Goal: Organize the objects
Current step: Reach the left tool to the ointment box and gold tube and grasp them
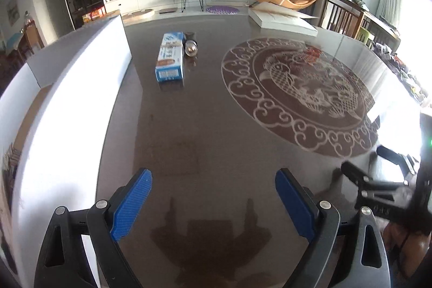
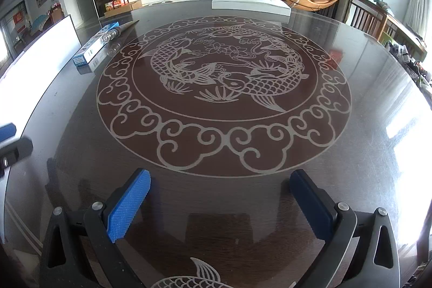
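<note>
Upper centre of the left view, box touches bulb on counter; both jaws apart, empty; advise gripping box across its narrow sides

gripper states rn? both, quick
Left gripper: open, holding nothing, above bare table.
Right gripper: open, holding nothing, above the table near the fish medallion.

Daylight enters from the right, overexposed there in both views. Glossy bench carries glare streaks and soft reflections. Strong fisheye bending, dark vignetted corners. Right gripper motion-blurred in left view.
</note>
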`<move>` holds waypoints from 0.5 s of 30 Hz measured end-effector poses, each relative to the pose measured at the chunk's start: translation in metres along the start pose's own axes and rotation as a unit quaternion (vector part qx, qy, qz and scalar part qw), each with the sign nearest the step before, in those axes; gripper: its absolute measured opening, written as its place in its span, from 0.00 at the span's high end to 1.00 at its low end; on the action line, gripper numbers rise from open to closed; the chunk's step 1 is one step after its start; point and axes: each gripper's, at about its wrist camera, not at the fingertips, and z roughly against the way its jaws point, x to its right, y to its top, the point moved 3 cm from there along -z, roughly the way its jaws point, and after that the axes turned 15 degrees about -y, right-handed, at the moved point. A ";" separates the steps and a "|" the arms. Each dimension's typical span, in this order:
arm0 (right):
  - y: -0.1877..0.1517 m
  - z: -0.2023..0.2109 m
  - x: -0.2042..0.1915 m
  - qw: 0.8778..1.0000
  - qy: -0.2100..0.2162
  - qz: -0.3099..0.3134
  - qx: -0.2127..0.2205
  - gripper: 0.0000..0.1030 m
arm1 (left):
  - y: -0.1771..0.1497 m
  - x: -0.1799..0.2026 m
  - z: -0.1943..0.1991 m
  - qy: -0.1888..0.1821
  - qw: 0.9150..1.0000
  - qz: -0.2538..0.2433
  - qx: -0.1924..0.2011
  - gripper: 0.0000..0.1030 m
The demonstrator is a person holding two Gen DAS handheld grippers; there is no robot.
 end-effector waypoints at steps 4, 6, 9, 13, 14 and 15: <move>0.000 0.000 0.000 1.000 0.000 0.000 0.000 0.00 | 0.041 -0.021 -0.012 0.025 1.000 0.014 0.010 0.09; 0.000 0.000 0.000 1.000 0.000 0.000 0.000 0.00 | 0.058 -0.034 -0.025 0.034 0.999 0.029 -0.001 0.09; 0.000 0.000 0.000 1.000 0.000 0.000 0.000 0.00 | 0.088 -0.052 -0.041 0.046 0.998 0.035 -0.003 0.09; 0.000 0.000 0.000 1.000 0.000 0.000 0.000 0.00 | 0.129 -0.072 -0.062 0.055 0.998 0.025 0.005 0.09; 0.000 0.000 0.000 1.000 0.000 0.000 0.000 0.00 | 0.138 -0.077 -0.069 0.055 0.998 0.024 0.005 0.09; 0.000 0.000 0.000 1.000 0.000 0.000 0.000 0.00 | 0.147 -0.081 -0.077 0.052 0.998 0.025 0.002 0.09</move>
